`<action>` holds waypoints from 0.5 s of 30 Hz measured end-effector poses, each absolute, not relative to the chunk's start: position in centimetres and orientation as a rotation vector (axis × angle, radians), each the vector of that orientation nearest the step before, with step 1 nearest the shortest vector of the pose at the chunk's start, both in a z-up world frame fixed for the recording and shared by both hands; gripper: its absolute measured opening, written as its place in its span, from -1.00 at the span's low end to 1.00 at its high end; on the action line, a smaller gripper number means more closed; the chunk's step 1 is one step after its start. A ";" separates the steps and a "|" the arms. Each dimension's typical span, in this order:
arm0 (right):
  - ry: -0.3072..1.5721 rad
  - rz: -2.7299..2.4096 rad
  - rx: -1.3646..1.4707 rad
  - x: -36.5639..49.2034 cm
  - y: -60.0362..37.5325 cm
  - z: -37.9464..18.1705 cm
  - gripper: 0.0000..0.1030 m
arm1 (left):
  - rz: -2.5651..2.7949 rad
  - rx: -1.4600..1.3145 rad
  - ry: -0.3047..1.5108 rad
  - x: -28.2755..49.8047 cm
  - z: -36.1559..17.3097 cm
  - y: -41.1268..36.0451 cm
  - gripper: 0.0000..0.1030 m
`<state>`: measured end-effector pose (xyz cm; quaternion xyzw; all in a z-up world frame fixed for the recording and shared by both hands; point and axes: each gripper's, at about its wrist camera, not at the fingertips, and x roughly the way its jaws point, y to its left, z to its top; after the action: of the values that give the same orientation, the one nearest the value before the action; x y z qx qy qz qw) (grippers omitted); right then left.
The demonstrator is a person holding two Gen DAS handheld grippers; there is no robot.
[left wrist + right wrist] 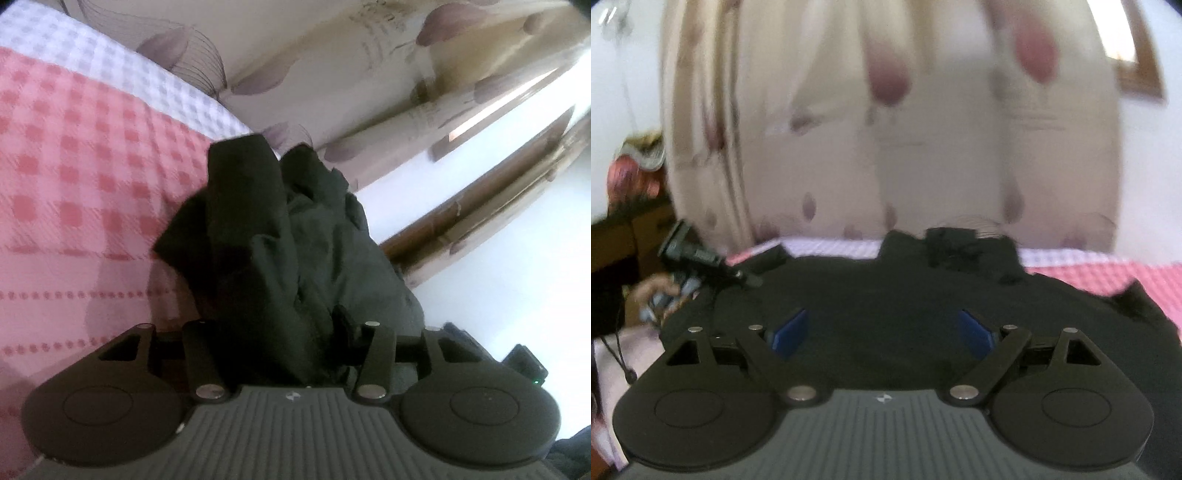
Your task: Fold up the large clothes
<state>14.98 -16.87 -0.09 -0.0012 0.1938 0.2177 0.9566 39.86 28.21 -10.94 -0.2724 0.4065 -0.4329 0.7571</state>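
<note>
While the left gripper [284, 332] clamped a bunched fold of the black garment [295, 236] near the checked bed cover's [74, 166] far edge, the right gripper [882, 332] hovered over it, jaws wide, nothing gripped

black garment [295, 236]: matt, soft, creased cloth
pink-and-white checked bedcover [81, 155]: woven cloth, matt
cream leaf-print curtain [923, 147]: thin draped cloth
brown window frame [480, 206]: wood, slight sheen
left gripper [288, 332]: matt black plastic, shiny metal pins
blue pads [975, 332]: smooth
</note>
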 end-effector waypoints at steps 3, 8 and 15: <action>0.478 0.427 -0.065 17.6 -14.4 -0.4 -0.76 | -0.977 -0.550 0.893 40.0 -10.5 27.3 0.31; 0.496 0.396 -0.140 20.9 -12.4 -0.4 -0.77 | -0.964 -0.517 0.858 39.4 -10.8 26.9 0.17; 0.588 0.371 -0.296 24.5 -9.9 -3.9 -0.87 | -0.931 -0.534 0.842 38.9 -10.7 27.1 0.05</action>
<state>24.54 -9.86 -3.93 -0.1446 0.2871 0.1810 0.9295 38.87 27.11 -10.74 -0.2466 0.3891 -0.4301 0.7764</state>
